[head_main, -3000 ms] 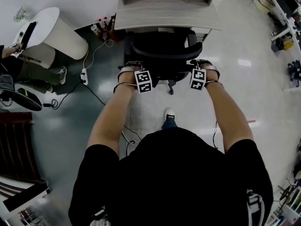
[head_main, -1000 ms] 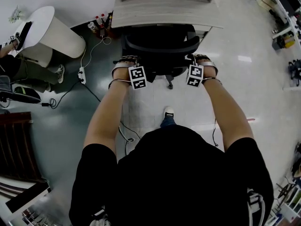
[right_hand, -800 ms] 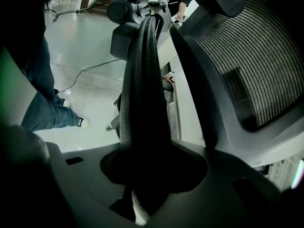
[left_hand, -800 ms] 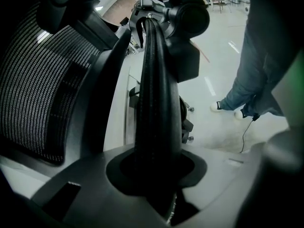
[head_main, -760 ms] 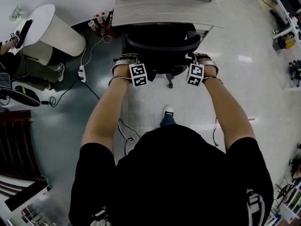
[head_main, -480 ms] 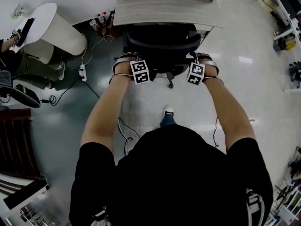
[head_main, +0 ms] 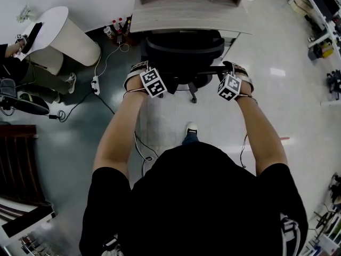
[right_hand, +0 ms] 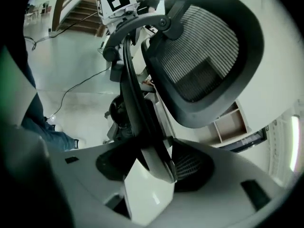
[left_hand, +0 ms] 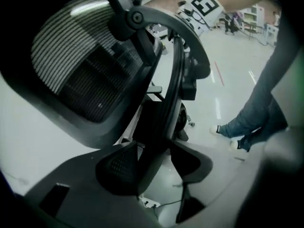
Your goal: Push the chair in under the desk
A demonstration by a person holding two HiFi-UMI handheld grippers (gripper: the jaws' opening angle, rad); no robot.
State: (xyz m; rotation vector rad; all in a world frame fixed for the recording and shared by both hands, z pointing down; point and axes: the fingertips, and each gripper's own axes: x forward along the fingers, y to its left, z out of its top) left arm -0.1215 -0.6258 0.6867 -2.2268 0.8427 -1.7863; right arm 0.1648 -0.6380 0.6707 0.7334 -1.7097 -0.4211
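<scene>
The black mesh office chair (head_main: 184,49) stands with its seat under the light wooden desk (head_main: 186,16), its backrest toward me. My left gripper (head_main: 141,68) is at the backrest's left edge and my right gripper (head_main: 232,69) at its right edge. In the left gripper view the backrest's dark frame (left_hand: 161,103) runs between the jaws of the left gripper (left_hand: 159,167); they are opening, with a gap beside one pad. In the right gripper view the frame (right_hand: 135,103) passes between the opening jaws of the right gripper (right_hand: 152,167).
A white round-topped stand (head_main: 64,36) is at the left, with a seated person (head_main: 32,76) beside it. A power strip and cables (head_main: 96,85) lie on the floor left of the chair, bottles (head_main: 114,28) by the desk corner. My shoe (head_main: 192,128) is behind the chair.
The chair has gone a little further under the desk. Both marker cubes have tilted outward, and both grippers have loosened from the backrest's edges.
</scene>
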